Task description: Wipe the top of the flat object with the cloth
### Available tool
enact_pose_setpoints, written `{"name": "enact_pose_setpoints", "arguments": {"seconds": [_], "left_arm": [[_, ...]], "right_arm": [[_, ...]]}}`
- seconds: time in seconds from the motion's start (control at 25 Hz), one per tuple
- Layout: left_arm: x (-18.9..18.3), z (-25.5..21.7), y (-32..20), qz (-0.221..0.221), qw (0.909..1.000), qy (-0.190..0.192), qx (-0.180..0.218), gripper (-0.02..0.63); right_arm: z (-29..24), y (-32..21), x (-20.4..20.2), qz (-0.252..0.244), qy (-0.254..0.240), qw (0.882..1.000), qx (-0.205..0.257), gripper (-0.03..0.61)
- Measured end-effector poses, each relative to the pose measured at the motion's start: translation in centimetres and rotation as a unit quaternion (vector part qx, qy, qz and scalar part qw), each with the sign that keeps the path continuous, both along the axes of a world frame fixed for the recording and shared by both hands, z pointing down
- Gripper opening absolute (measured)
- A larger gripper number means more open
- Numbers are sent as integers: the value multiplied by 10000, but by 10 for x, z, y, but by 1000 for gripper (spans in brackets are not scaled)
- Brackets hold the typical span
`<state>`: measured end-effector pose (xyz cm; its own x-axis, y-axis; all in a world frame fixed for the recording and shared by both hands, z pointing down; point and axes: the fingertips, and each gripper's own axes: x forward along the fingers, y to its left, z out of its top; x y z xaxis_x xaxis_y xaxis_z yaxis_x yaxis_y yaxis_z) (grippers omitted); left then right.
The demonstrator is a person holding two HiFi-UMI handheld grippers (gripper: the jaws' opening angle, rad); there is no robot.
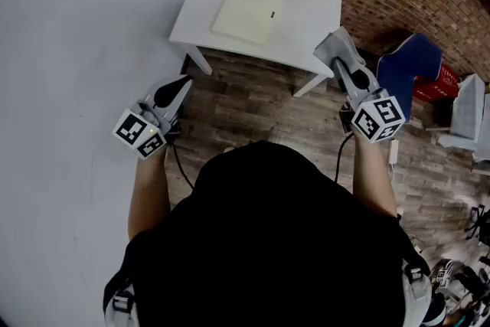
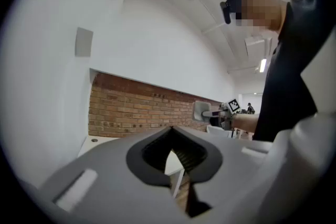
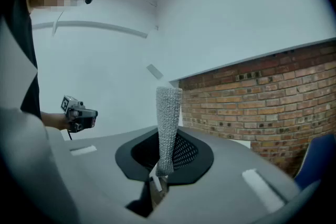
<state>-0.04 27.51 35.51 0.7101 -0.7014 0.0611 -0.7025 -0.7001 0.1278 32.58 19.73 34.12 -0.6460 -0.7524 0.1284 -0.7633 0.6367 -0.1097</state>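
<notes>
The right hand-held gripper point(image 1: 343, 65) was clenched on a grey knitted cloth point(image 3: 168, 123) just off the white surface's point(image 1: 310, 11) near right corner. The left hand-held gripper point(image 1: 182, 83), closed and empty, hovered off its near left corner. A cream flat object point(image 1: 247, 11) lay on the surface's middle.

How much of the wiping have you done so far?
Done: the cloth is picked up, pinched in the right gripper. In hand: it is held in the air, short of the white table; the left gripper is shut and empty. Left: all the wiping, since the cloth is not touching the flat object.
</notes>
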Motion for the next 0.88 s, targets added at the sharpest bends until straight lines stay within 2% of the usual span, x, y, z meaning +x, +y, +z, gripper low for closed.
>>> {"name": "enact_pose_setpoints", "arguments": {"seconds": [0.12, 0.32, 0.56, 0.68, 0.88], "left_arm": [[-24, 6, 5, -234, 9997, 40, -114, 2], [-38, 0, 6, -488, 9987, 93, -65, 2], [-26, 6, 8, -513, 9986, -27, -135, 2], [-14, 9, 2, -538, 9985, -14, -109, 2], [10, 24, 12, -266, 9994, -163, -156, 2]], "right_arm": [[-14, 1, -11, -15, -62, 9999, 152, 12], [6, 13, -40, -336, 80, 9994, -61, 12], [-3, -2, -19, -289, -2, 9996, 0, 12], [14, -9, -17, -389, -29, 9991, -159, 12], [38, -6, -23, -582, -50, 9976, -359, 12]]}}
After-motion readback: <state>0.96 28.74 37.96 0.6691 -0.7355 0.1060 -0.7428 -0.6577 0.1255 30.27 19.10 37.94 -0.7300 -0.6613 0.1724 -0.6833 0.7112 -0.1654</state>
